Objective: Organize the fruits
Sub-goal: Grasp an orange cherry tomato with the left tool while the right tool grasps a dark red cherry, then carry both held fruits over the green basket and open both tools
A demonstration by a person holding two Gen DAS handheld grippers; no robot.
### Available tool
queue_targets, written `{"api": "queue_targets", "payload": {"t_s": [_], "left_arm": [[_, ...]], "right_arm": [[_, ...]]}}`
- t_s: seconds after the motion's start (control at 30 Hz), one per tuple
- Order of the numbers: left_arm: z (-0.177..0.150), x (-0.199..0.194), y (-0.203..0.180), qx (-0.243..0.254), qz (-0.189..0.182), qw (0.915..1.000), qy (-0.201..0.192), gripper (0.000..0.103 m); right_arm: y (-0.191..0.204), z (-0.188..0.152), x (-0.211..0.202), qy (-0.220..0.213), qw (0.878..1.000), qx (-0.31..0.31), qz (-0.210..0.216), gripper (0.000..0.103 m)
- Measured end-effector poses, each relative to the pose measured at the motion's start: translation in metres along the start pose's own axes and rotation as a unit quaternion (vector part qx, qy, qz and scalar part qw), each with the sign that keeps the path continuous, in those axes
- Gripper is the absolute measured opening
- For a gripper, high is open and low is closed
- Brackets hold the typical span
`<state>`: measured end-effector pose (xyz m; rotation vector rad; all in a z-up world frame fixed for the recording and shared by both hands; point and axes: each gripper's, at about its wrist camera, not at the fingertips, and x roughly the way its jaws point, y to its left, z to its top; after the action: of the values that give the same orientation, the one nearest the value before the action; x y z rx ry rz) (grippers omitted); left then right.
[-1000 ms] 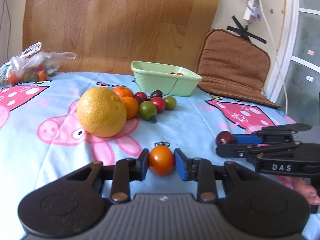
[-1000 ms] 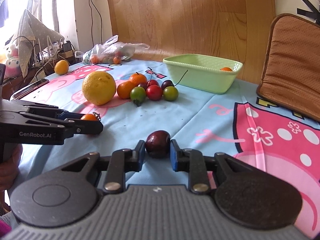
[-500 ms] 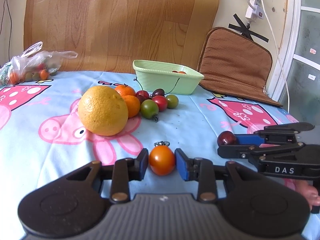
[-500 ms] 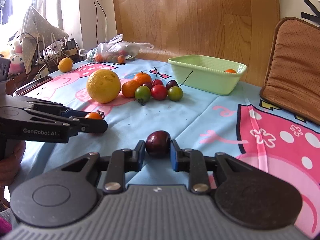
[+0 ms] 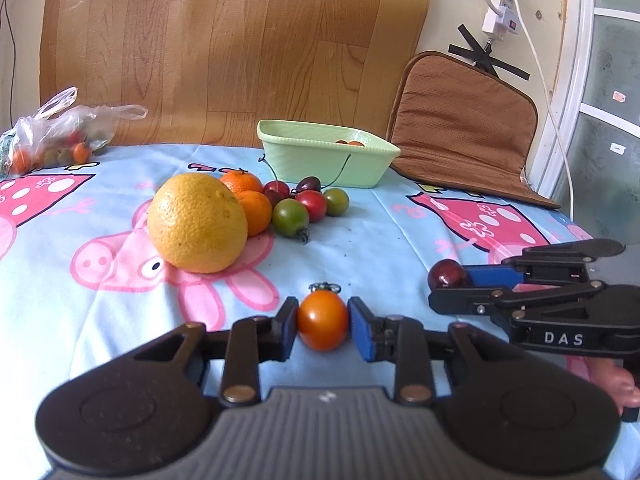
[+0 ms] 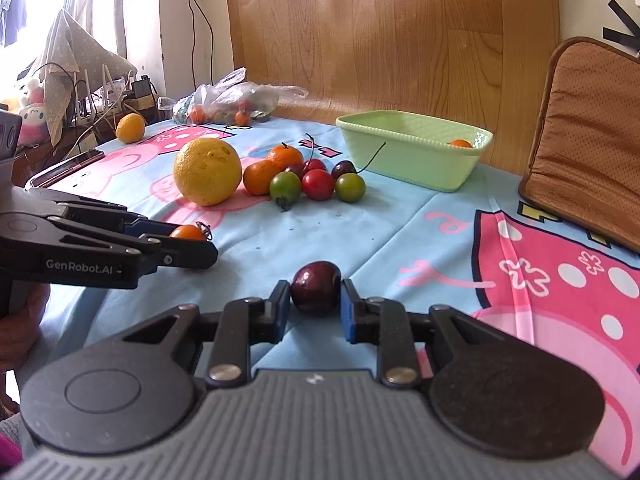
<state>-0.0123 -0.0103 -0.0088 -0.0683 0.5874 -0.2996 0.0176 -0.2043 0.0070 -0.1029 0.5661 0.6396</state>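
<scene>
My left gripper (image 5: 322, 326) is shut on an orange cherry tomato (image 5: 322, 325), just above the blue cartoon tablecloth (image 5: 380, 236). My right gripper (image 6: 315, 298) is shut on a dark red cherry (image 6: 316, 286). Each gripper shows in the other's view: the right gripper (image 5: 448, 285) with the dark cherry (image 5: 447, 275), and the left gripper (image 6: 188, 242) with the orange tomato (image 6: 187, 233). Farther back lie a big yellow orange (image 5: 197, 222), two tangerines (image 5: 254, 212), and red and green cherry tomatoes (image 5: 291, 218) with cherries. A green basket (image 5: 326, 153) behind them holds an orange fruit (image 6: 460, 143).
A plastic bag of small tomatoes (image 5: 60, 140) lies at the far left by the wooden board (image 5: 240, 48). A brown cushion (image 5: 464, 128) leans at the far right. Another yellow fruit (image 6: 130, 128) and a phone (image 6: 66, 166) sit near the cloth's left edge.
</scene>
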Motion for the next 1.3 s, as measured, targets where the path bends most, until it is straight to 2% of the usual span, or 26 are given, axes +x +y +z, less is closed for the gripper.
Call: {"api": "queue_targets", "payload": {"t_s": [0.27,0.4,0.53,0.63,0.7,0.77,0.87,0.93,1.0,1.13,1.17,1.2,1.23,1.3], "left_arm": [[0.0,0.0,0.002,-0.005,0.003,1.0,0.001,0.031],[0.0,-0.001,0.003,-0.01,0.002,0.9999,-0.003,0.028],[-0.001,-0.006,0.006,-0.014,-0.018,0.9996,-0.018,0.027],[0.003,-0.006,0.005,-0.01,-0.032,0.9993,-0.017,0.027],[0.017,-0.002,0.006,-0.025,-0.062,0.9977,-0.012,0.027],[0.047,0.003,0.003,-0.022,-0.079,0.9964,-0.021,0.027],[0.108,0.027,-0.006,0.015,-0.066,0.997,-0.037,0.027],[0.145,0.058,-0.007,0.021,-0.055,0.9981,-0.018,0.027],[0.174,0.097,-0.008,0.032,-0.034,0.9987,0.019,0.027],[0.202,0.177,-0.001,0.007,-0.011,0.9939,0.109,0.027],[0.206,0.19,0.002,0.001,-0.004,0.9921,0.125,0.032],[0.207,0.2,0.005,-0.004,0.003,0.9907,0.136,0.035],[0.208,0.206,0.007,-0.007,0.011,0.9907,0.136,0.039],[0.208,0.203,0.013,-0.014,0.01,0.9919,0.125,0.039]], "right_arm": [[0.001,0.0,0.001,0.002,1.0,0.001,-0.001,0.029],[0.004,-0.002,0.0,0.003,1.0,-0.003,-0.018,0.029],[0.014,-0.012,-0.01,-0.004,0.999,-0.004,-0.05,0.029],[0.016,-0.014,-0.014,-0.008,0.998,0.012,-0.053,0.028],[0.006,-0.011,-0.017,-0.011,0.998,0.041,-0.039,0.028],[-0.01,0.003,-0.018,-0.02,0.997,0.074,-0.016,0.028],[-0.035,0.042,-0.014,-0.062,0.995,0.077,-0.028,0.028],[-0.058,0.07,0.002,-0.089,0.991,0.082,-0.047,0.029],[-0.083,0.091,0.027,-0.1,0.989,0.091,-0.06,0.029],[-0.114,0.109,0.085,-0.068,0.991,0.093,-0.06,0.03],[-0.117,0.109,0.095,-0.063,0.992,0.089,-0.06,0.03],[-0.12,0.108,0.101,-0.063,0.992,0.088,-0.072,0.03],[-0.123,0.105,0.104,-0.068,0.991,0.09,-0.078,0.036],[-0.131,0.095,0.099,-0.079,0.989,0.109,-0.066,0.037]]}}
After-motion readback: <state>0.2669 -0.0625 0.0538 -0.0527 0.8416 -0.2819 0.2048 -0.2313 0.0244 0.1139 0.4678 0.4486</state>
